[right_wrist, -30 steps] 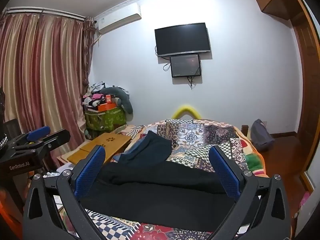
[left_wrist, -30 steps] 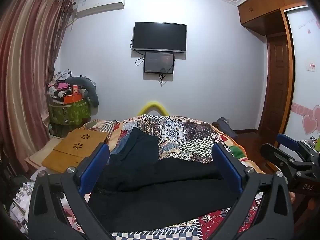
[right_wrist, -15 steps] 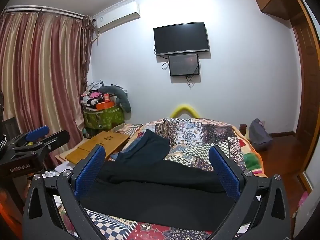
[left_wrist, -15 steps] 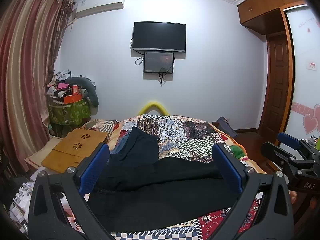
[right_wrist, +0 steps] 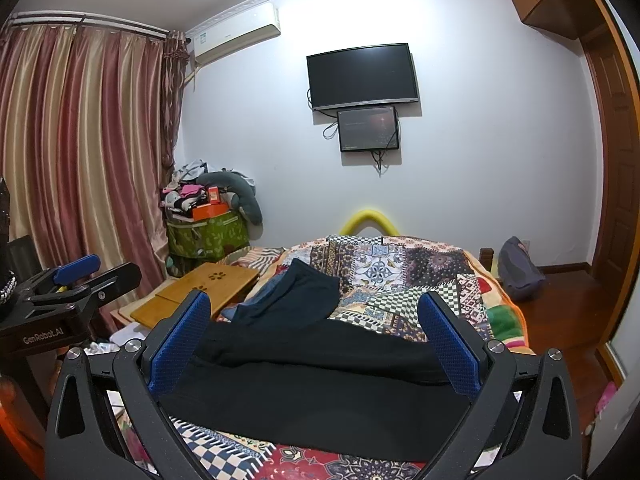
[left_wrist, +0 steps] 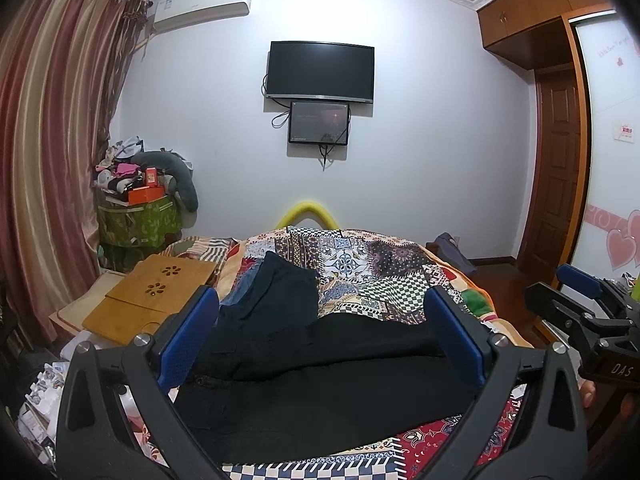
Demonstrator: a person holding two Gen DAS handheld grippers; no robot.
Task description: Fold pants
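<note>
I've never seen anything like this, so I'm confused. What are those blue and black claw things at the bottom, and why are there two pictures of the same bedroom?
Those claws are two-finger grippers, and a person holds one in each hand. Each has a small camera looking out between its fingers, so you get two pictures: one from the left gripper, one from the right gripper. Each camera also catches the other gripper at its edge. Both grippers are open and hold nothing. Below them, black pants lie spread across a patchwork quilt on a bed, waiting to be folded. A darker blue garment lies behind the pants.
</note>
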